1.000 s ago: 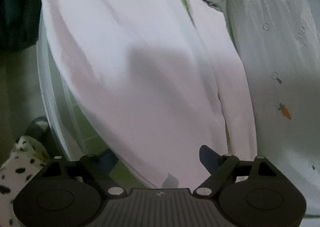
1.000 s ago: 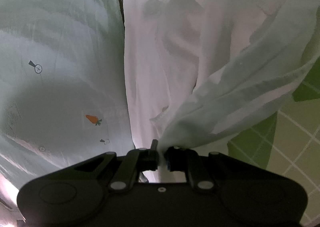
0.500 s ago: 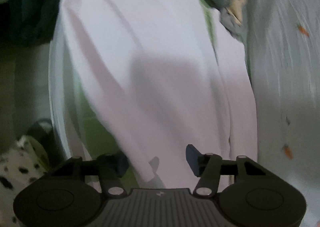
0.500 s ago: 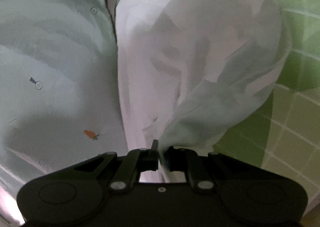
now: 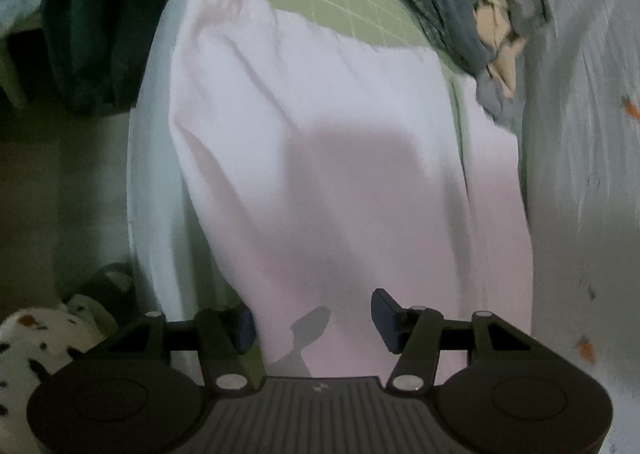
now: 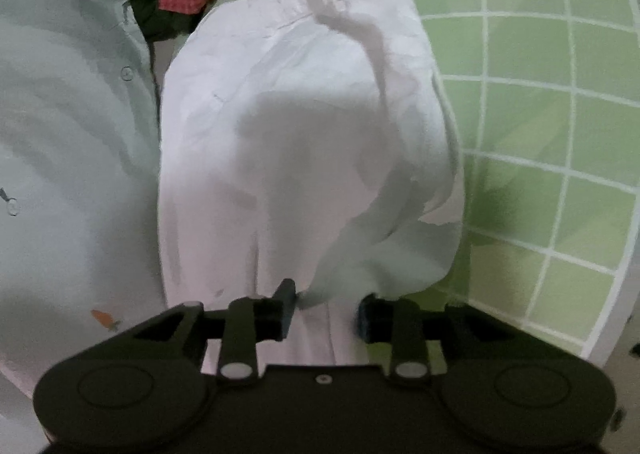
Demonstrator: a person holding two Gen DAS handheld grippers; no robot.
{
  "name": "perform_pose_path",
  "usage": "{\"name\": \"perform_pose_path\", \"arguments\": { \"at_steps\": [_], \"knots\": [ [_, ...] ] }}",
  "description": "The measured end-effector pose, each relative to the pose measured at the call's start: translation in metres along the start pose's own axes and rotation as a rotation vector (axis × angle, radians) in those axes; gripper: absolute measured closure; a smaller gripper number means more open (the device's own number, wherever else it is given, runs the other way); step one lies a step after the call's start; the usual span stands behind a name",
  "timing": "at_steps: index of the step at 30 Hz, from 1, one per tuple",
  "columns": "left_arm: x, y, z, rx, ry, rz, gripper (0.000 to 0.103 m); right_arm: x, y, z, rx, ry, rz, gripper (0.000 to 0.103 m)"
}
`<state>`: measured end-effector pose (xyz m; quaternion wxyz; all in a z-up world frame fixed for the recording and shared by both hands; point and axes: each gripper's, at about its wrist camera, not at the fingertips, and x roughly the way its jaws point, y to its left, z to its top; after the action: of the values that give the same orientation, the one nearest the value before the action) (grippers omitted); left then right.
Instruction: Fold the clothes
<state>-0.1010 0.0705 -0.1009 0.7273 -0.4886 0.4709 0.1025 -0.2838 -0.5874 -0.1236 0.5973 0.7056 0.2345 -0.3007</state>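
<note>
White garment [image 5: 320, 157] lies limp on green grid mat [image 6: 540, 133] — light, soft, creases easily; grip hem near mat edge. Left gripper [image 5: 312, 318] and right gripper [image 6: 326, 308] both spread, empty.

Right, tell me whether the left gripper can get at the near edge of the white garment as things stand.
Probably yes. The left gripper is open, its jaws standing either side of the near edge of the white garment, with nothing lying between them. The carrot-print shirt lies off to the side.

White garment [image 5: 320, 157] lies folded lengthwise on the green mat, wrinkled, one end bunched [image 6: 320, 101].
</note>
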Motion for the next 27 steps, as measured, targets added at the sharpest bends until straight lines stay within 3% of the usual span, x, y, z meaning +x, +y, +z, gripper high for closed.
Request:
{"name": "perform_pose_path", "arguments": {
  "at_steps": [5,7,9,11,14,18,22,24,27],
  "knots": [
    [-0.003,0.004,0.013,0.0,-0.045,0.005,0.045,0.001,-0.006,0.005,-0.018,-0.025,-0.04,0.067],
    [-0.003,0.003,0.018,0.012,-0.08,0.009,0.05,0.001,-0.002,0.003,-0.058,-0.04,-0.055,0.067],
    [-0.001,0.001,0.025,0.028,-0.096,-0.008,0.084,0.002,0.002,0.001,-0.1,-0.057,-0.068,0.068],
    [0.002,-0.001,0.034,0.051,-0.099,-0.041,0.098,0.003,0.006,0.0,-0.137,-0.075,-0.068,0.082],
    [0.004,-0.008,0.043,0.072,-0.1,-0.079,0.1,-0.003,0.008,-0.003,-0.21,-0.098,-0.063,0.093],
    [-0.012,-0.035,0.041,0.215,-0.135,-0.045,0.101,-0.023,0.015,-0.013,-0.33,-0.134,-0.092,0.095],
    [-0.041,-0.067,0.042,0.339,-0.212,-0.031,0.101,-0.057,0.003,-0.02,-0.284,-0.143,-0.091,0.096],
    [-0.056,-0.089,0.041,0.401,-0.236,-0.091,0.101,-0.076,0.003,-0.028,-0.295,-0.156,-0.083,0.097],
    [-0.061,-0.131,0.043,0.484,-0.273,-0.15,0.101,-0.093,0.033,-0.041,-0.433,-0.223,-0.062,0.097]
  ]
}}
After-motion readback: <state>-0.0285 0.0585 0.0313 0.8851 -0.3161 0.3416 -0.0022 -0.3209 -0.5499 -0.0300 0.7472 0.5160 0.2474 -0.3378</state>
